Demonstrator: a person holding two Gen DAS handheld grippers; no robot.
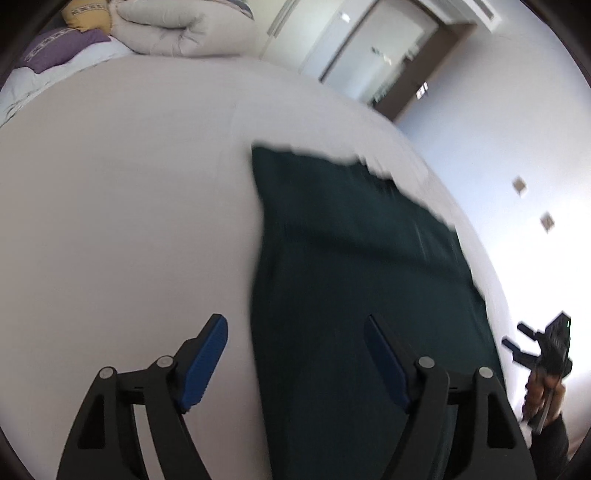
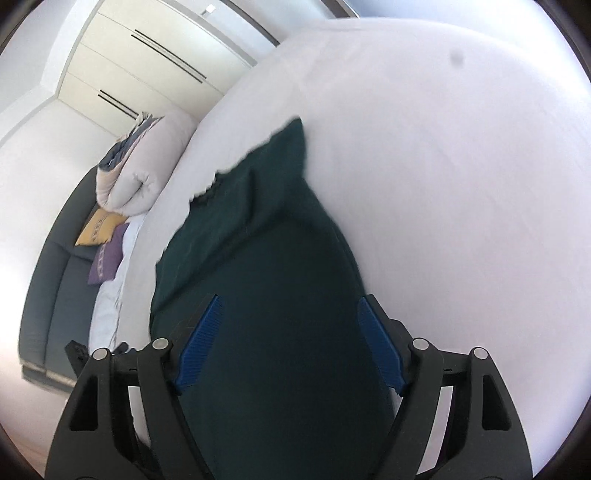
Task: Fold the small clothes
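While both views are smeared by motion, the main facts read clearly enough: a dark green garment (image 1: 354, 280) lies flat on the white bed sheet (image 1: 129, 221), a long panel running from the near edge toward a ragged, blurred far hem. Left gripper (image 1: 295, 354) has its blue pads spread wide, with nothing between them; the left pad sits over bare sheet, the right pad over cloth, so the garment's left edge runs up between the jaws. Right gripper (image 2: 291, 339) is likewise spread and empty, hanging over the near part of the garment (image 2: 266, 295), whose far corner tapers to a point. From the left wrist view the right gripper (image 1: 524, 347) shows small at the right border, held in a person's hand (image 1: 543, 391), clear of the cloth's right edge. Folded duvet (image 1: 177, 33) and purple (image 1: 59, 50) and yellow cushions (image 1: 86, 16) sit at the far left, well apart from the work. Judgement on handling: thin, limp fabric, light, no stiffness of its own; it will drape and drag rather than hold a line, and a pinch mid-panel would bunch it. Best hold looks to be the two corners of one short end, one per gripper, pads closing on the hem itself so a single layer lifts evenly. Slip risk seems low against ribbed pads; the sheet may ruck if the pads dig in.
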